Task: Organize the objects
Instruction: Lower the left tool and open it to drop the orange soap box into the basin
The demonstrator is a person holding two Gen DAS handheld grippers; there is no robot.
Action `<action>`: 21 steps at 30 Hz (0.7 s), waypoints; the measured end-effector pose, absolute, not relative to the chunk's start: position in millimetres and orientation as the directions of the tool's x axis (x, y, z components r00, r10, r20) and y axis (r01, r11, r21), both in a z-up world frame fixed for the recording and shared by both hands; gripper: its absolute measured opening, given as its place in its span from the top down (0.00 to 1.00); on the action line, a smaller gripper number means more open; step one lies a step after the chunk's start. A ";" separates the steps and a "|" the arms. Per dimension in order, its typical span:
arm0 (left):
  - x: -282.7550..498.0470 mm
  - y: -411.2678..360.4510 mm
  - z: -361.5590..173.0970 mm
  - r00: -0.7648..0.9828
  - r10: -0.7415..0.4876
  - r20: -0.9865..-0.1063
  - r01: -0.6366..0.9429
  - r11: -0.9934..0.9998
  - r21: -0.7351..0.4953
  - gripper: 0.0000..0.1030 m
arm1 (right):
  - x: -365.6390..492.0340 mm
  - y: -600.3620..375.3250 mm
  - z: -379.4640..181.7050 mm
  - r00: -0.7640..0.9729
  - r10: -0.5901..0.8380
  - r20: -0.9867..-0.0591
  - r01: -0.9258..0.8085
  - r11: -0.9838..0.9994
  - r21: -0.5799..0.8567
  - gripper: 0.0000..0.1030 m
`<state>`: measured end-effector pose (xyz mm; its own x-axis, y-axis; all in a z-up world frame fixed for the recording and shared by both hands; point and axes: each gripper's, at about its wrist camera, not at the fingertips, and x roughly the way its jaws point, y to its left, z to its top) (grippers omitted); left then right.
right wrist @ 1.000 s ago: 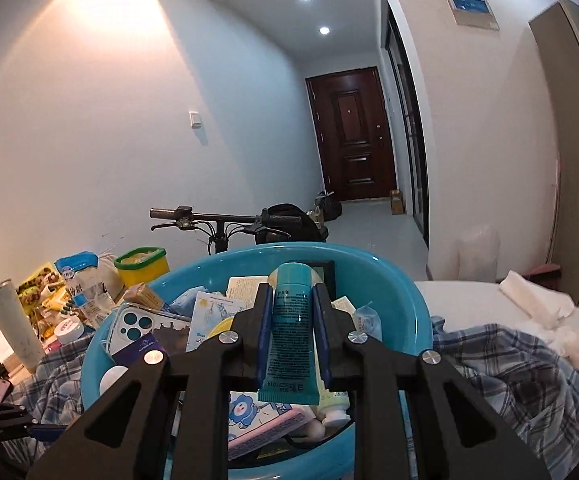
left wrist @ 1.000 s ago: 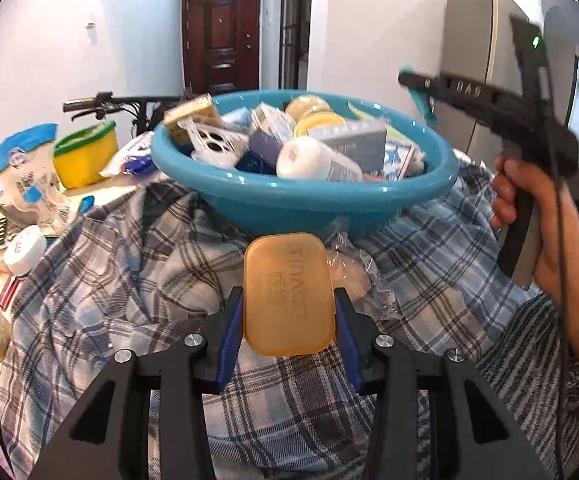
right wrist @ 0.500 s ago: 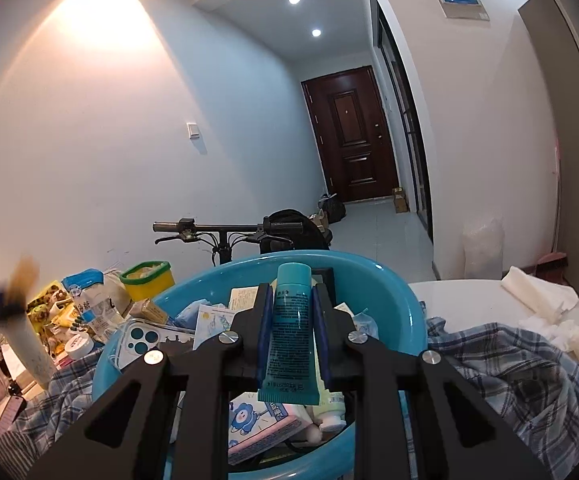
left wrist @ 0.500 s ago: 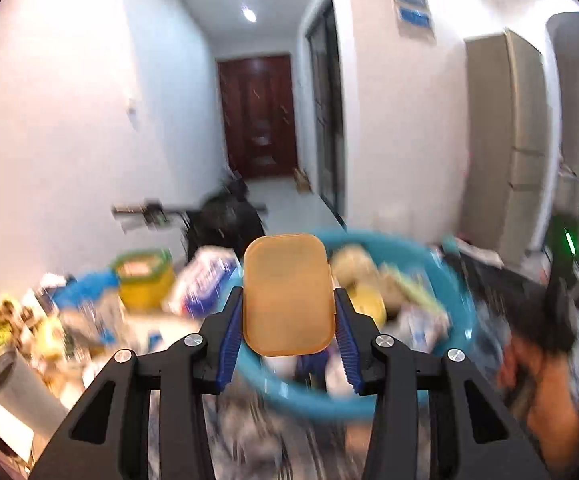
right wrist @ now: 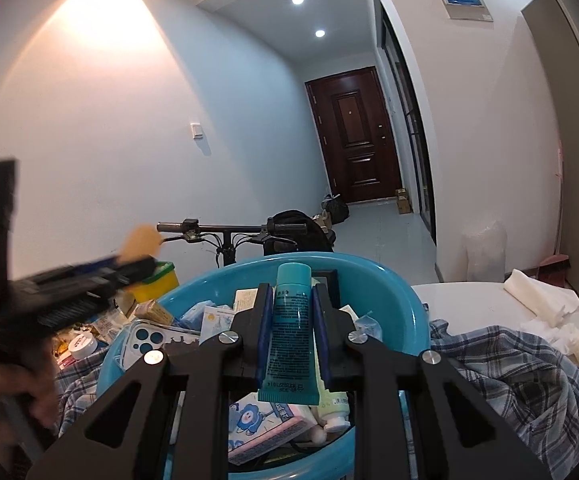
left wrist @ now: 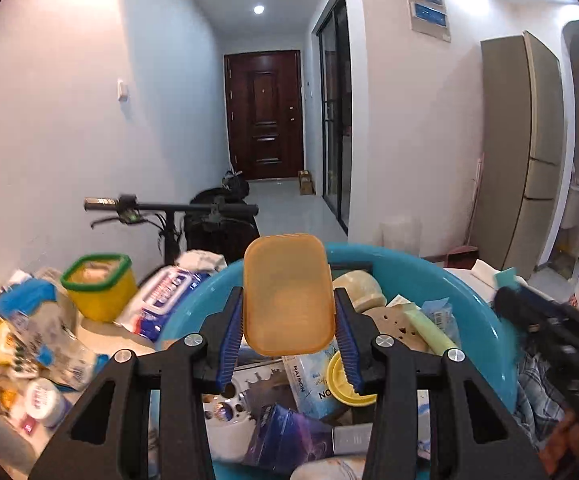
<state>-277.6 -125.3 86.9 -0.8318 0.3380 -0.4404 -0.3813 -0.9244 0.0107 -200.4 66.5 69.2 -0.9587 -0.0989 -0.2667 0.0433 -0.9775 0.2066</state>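
My left gripper point(left wrist: 288, 336) is shut on an orange translucent soap-box lid point(left wrist: 287, 292) and holds it above the near rim of a blue basin point(left wrist: 485, 320) full of toiletries. It shows blurred in the right wrist view point(right wrist: 89, 276). My right gripper point(right wrist: 291, 340) is shut on a teal tube point(right wrist: 291, 332), cap up, held over the same basin point(right wrist: 389, 292). The right gripper appears blurred at the right edge of the left wrist view point(left wrist: 549, 328).
The basin sits on a plaid cloth point(right wrist: 509, 364) on a white table point(right wrist: 469, 300). A yellow tub with green rim point(left wrist: 99, 286), a wipes pack point(left wrist: 161, 300) and several small packets lie left of the basin. A bicycle handlebar point(left wrist: 169, 208) stands behind. White tissues point(right wrist: 545, 304) lie at the right.
My left gripper has lifted the orange lid from the cloth in front of the basin and moved it forward over the basin. The right gripper holds the tube nearly still.
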 end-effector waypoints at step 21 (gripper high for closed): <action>-274.8 -124.8 67.3 -0.823 0.319 -0.470 -0.378 -0.925 0.033 0.56 | -203.6 59.6 63.2 -0.949 -0.082 -0.304 0.033 -0.986 0.164 0.82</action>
<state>-274.8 -124.8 67.3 -0.8229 0.3190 -0.4702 -0.3778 -0.9253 0.0334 -203.6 59.6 63.2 -0.9492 -0.0819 -0.3038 0.0327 -0.9860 0.1637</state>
